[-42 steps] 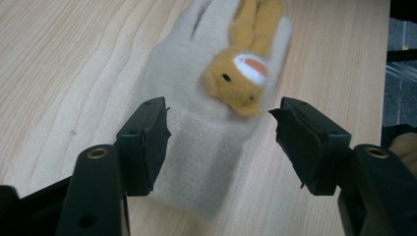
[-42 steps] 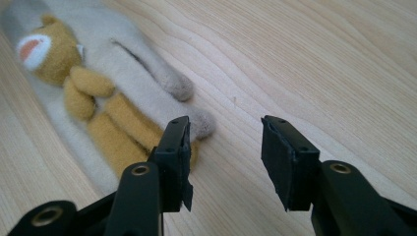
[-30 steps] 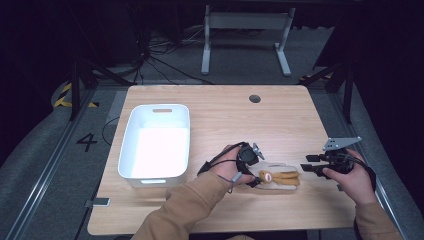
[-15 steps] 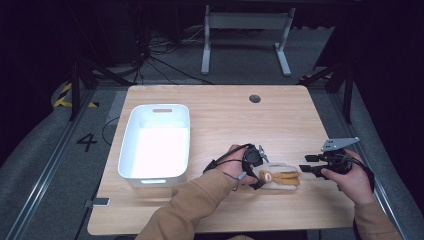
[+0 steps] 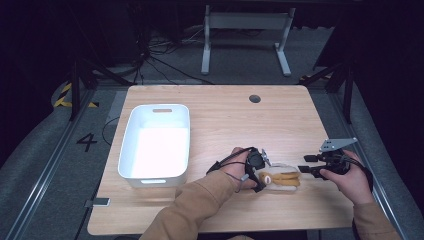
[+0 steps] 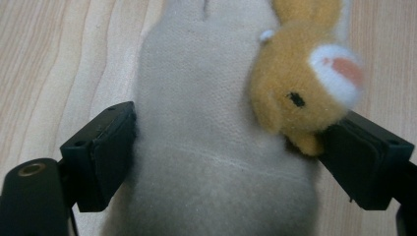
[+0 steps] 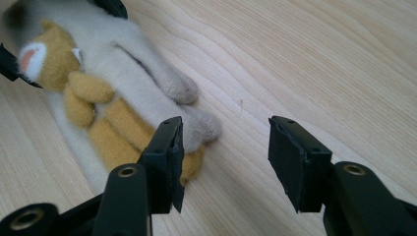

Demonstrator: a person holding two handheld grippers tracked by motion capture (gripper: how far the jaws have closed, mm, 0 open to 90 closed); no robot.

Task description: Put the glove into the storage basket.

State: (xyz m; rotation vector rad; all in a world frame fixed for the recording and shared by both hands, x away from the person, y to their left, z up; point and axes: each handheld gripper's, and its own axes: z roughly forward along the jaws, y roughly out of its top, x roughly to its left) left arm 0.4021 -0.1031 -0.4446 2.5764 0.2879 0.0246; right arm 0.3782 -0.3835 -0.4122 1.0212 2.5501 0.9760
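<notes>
Item: plush toy, pale cream body with an orange-and-white animal figure lying against it; lies flat on the wooden table, near the front edge, right of centre

Left gripper: jaws spread to either side of the toy's head end; in the left gripper view the toy fills the gap between them, the orange head touching the right-hand pad, the left-hand pad at or just beside the cream flank. Firm pinch not confirmed: the fabric looks little squeezed, so jaws read as open around the toy, not clamped

Right gripper: jaws apart, holding nothing; in the right gripper view the toy lies ahead and to the left, its cream paws just beside the left-hand jaw, bare wood between the two pads

White bin: stands on the left half of the table, well apart from the toy; appears empty

Step in hand (judged): securing the toy at its head end
Handling advice: close across the cream body rather than on the orange head alone, which may slip or fold; keep the jaws low to the wood so both layers are caught; shift the right gripper leftward to straddle the paws before closing
</notes>
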